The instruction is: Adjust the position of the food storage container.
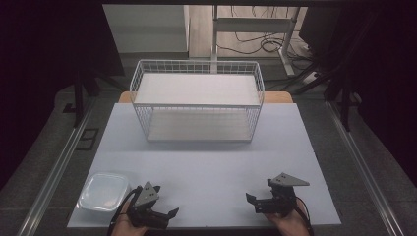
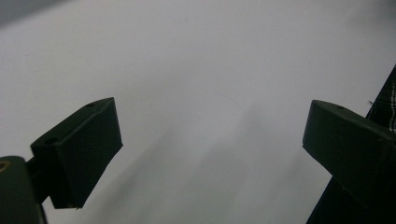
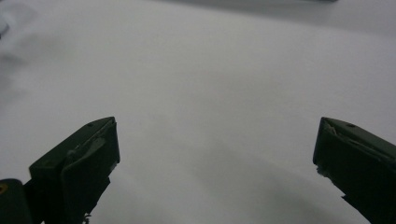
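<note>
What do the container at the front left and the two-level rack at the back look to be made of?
The container looks like clear or frosted plastic: translucent, rounded corners, soft sheen, the table showing through faintly. The rack seems to be white-coated metal wire: a thin grid forms its sides, with two flat white shelves inside, possibly board or sheet; the high view leaves that open.

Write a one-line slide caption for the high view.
Two open claws, left and right, rest at the white table's near edge, a clear plastic container beside the left, a two-tier wire rack beyond.
</note>
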Available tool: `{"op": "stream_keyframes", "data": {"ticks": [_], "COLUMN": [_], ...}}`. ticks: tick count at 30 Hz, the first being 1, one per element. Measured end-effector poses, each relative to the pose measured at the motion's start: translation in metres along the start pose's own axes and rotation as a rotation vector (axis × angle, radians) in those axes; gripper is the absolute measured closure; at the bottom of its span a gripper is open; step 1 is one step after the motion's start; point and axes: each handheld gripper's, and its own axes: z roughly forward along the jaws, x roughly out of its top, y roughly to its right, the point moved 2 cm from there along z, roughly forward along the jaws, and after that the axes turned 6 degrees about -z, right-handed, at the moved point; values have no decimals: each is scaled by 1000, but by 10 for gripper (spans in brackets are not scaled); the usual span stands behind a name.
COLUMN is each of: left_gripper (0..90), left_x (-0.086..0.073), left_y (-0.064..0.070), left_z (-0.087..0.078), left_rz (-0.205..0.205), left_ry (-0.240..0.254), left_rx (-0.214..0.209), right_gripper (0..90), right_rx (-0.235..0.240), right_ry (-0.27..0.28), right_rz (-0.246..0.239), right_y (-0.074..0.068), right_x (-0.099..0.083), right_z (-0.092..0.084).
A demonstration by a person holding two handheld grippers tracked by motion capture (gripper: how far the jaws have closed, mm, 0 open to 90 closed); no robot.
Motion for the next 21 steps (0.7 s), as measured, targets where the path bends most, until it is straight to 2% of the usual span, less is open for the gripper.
{"op": "stream_keyframes", "data": {"ticks": [2,5,6,10,11,15,17,21], "left_gripper": [39,36,36,67,83,218,335,455], "left_x": [1,2,4,8,9,12,14,18], "left_y": [1,1,1,1,1,0,-4,-5], "left_z": [0,-2,-4,-8,-10,-15,-23,-34], "left_rz": [-5,-7,-16,-26,-24,-34,-46,-76], "left_ry": [6,15,27,35,40,57,75,101], "left_rx": [-7,-29,-51,-54,-43,-21,-10,-10], "right_gripper": [0,0,0,0,0,0,13,22], "right_rx": [16,9,9,7,6,2,2,-3], "right_ry": [-15,-24,-25,-22,-17,-20,-27,-25], "right_rz": [-24,-27,-28,-25,-24,-27,-32,-57], "right_y": [-2,-3,-3,-2,-1,0,-1,-2], "right_x": [0,0,0,0,1,1,2,2], "right_z": [1,2,2,1,0,0,0,-1]}}
